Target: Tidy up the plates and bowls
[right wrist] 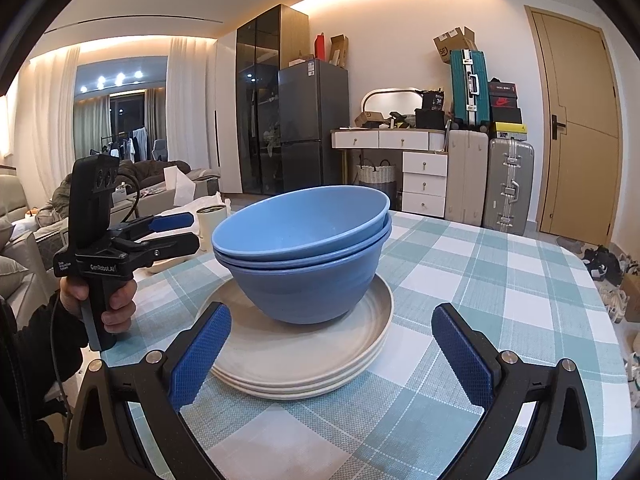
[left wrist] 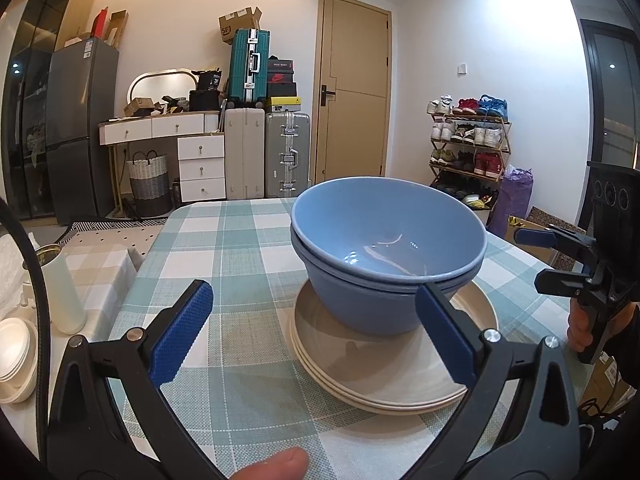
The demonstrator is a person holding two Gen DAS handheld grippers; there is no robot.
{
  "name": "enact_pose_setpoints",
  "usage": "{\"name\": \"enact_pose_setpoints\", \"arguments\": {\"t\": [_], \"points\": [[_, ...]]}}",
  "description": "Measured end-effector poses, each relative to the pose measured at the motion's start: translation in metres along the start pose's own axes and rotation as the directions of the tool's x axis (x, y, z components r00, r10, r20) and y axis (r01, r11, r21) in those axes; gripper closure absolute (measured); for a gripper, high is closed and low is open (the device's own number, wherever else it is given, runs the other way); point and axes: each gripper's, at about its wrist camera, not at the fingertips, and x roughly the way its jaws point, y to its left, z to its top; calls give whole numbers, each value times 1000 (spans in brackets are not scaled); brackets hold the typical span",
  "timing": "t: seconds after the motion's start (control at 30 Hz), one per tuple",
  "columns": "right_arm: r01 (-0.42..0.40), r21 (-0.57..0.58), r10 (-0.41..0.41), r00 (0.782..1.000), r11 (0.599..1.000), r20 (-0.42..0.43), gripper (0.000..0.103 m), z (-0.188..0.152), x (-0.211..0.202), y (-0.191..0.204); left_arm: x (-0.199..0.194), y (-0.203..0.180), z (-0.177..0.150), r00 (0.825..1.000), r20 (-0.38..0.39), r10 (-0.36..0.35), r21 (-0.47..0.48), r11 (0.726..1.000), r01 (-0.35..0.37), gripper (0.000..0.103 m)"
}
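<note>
Three nested blue bowls stand on a stack of beige plates on the checked table. My left gripper is open and empty, just in front of the stack, its right finger close to the plates' rim. It also shows in the right wrist view, left of the bowls. My right gripper is open and empty, just in front of the plates. It also shows in the left wrist view, to the right of the bowls.
A white cylinder container and stacked white bowls stand on a side surface left of the table. Suitcases, a dresser and a shoe rack stand along the far wall.
</note>
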Motion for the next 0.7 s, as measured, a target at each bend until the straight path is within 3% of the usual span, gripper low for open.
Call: {"name": "enact_pose_setpoints", "arguments": {"t": [0.7], "points": [[-2, -1, 2, 1000, 1000, 0, 1, 0, 0, 1, 1, -1, 0, 1000, 0, -1, 3, 1000, 1, 2]]}}
